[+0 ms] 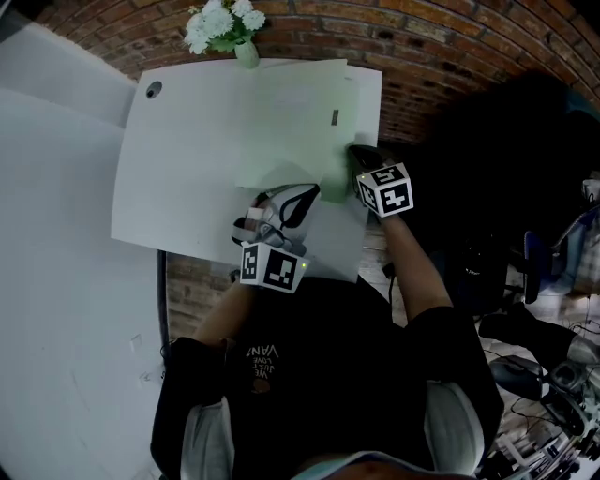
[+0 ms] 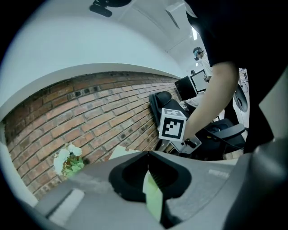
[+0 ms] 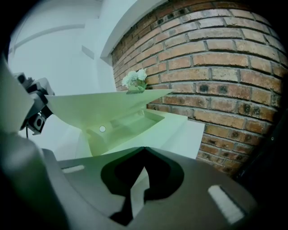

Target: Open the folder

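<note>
A pale green folder [image 1: 244,131] lies on a white table with its front cover lifted and spread wide. My left gripper [image 1: 309,193] is shut on the cover's [image 2: 154,194] near edge and holds it up off the lower half. To its right, my right gripper [image 1: 358,153] is shut on the folder's lower sheet [image 3: 135,188] at the right edge. In the right gripper view the raised cover [image 3: 99,105] arches over the inner pocket [image 3: 130,123], which has a round snap [image 3: 102,129]. The left gripper [image 3: 33,110] shows at that view's left edge.
A vase of white flowers [image 1: 223,23] stands at the folder's far edge against a brick wall [image 1: 450,47]. An office chair [image 2: 163,103], monitors and loose cables [image 1: 553,375] fill the area right of the table. A white wall runs along the left.
</note>
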`<action>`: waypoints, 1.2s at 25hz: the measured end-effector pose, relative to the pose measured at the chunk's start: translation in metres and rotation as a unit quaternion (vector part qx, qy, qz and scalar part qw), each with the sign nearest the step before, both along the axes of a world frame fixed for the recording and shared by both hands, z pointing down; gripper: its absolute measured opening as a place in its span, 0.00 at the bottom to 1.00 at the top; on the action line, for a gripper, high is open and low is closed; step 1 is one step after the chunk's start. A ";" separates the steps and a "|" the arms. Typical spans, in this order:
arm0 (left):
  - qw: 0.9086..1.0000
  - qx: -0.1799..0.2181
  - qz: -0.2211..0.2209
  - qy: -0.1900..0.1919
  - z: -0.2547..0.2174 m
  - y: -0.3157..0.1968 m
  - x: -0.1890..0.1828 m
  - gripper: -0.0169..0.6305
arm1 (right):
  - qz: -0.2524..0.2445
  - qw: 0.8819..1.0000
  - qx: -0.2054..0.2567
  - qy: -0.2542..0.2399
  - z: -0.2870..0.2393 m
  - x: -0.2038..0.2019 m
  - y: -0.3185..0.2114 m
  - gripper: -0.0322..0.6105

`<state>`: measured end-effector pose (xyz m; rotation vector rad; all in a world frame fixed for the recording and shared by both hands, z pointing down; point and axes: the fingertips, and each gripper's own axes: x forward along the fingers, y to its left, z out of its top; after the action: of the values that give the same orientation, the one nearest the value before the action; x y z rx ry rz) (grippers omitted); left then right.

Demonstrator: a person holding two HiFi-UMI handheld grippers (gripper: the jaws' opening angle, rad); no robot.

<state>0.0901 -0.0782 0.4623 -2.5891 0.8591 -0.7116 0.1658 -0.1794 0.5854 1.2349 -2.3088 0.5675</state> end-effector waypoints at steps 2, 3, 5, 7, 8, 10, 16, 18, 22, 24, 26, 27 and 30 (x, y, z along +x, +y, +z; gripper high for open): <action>1.000 0.003 -0.007 0.010 -0.007 -0.001 -0.007 0.03 | 0.002 1.000 -0.002 0.002 0.000 0.000 0.000 0.05; 1.000 0.004 -0.011 0.015 -0.011 -0.002 -0.011 0.03 | 0.002 1.000 -0.003 0.004 0.000 0.000 0.000 0.05; 1.000 0.006 -0.018 0.025 -0.018 -0.002 -0.018 0.03 | 0.005 1.000 -0.004 0.007 0.000 0.000 0.000 0.05; 0.999 0.006 -0.025 0.037 -0.023 -0.004 -0.026 0.03 | 0.009 1.000 -0.007 0.007 0.000 0.000 0.000 0.05; 0.999 0.006 -0.028 0.043 -0.026 -0.004 -0.030 0.03 | 0.010 1.000 -0.010 0.007 0.000 0.000 0.000 0.05; 0.998 0.006 -0.036 0.054 -0.031 -0.005 -0.038 0.03 | 0.009 1.000 -0.015 0.013 0.001 -0.001 0.000 0.05; 0.994 0.024 -0.063 0.091 -0.052 -0.012 -0.064 0.03 | 0.002 0.999 -0.020 0.036 0.002 -0.002 -0.001 0.05; 0.992 0.035 -0.072 0.101 -0.062 -0.015 -0.074 0.03 | 0.002 0.999 -0.020 0.038 0.002 -0.002 -0.001 0.05; 0.985 0.030 -0.107 0.129 -0.071 -0.020 -0.101 0.03 | 0.000 0.999 -0.020 0.047 0.002 -0.002 -0.002 0.05; 0.982 0.020 -0.129 0.140 -0.071 -0.021 -0.115 0.03 | -0.001 0.998 -0.021 0.051 0.003 -0.002 -0.002 0.05; 0.978 0.015 -0.148 0.144 -0.071 -0.022 -0.128 0.03 | -0.003 0.998 -0.022 0.054 0.003 -0.001 -0.002 0.05; 0.976 0.013 -0.159 0.146 -0.071 -0.023 -0.135 0.03 | -0.003 0.998 -0.023 0.056 0.003 -0.001 -0.001 0.05; 0.968 0.006 -0.195 0.160 -0.071 -0.026 -0.159 0.03 | -0.002 0.998 -0.023 0.060 0.003 -0.001 -0.002 0.05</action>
<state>-0.0686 -0.1044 0.3909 -2.5896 1.4936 -0.3784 0.1648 -0.1809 0.5881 1.2080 -2.1867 0.5285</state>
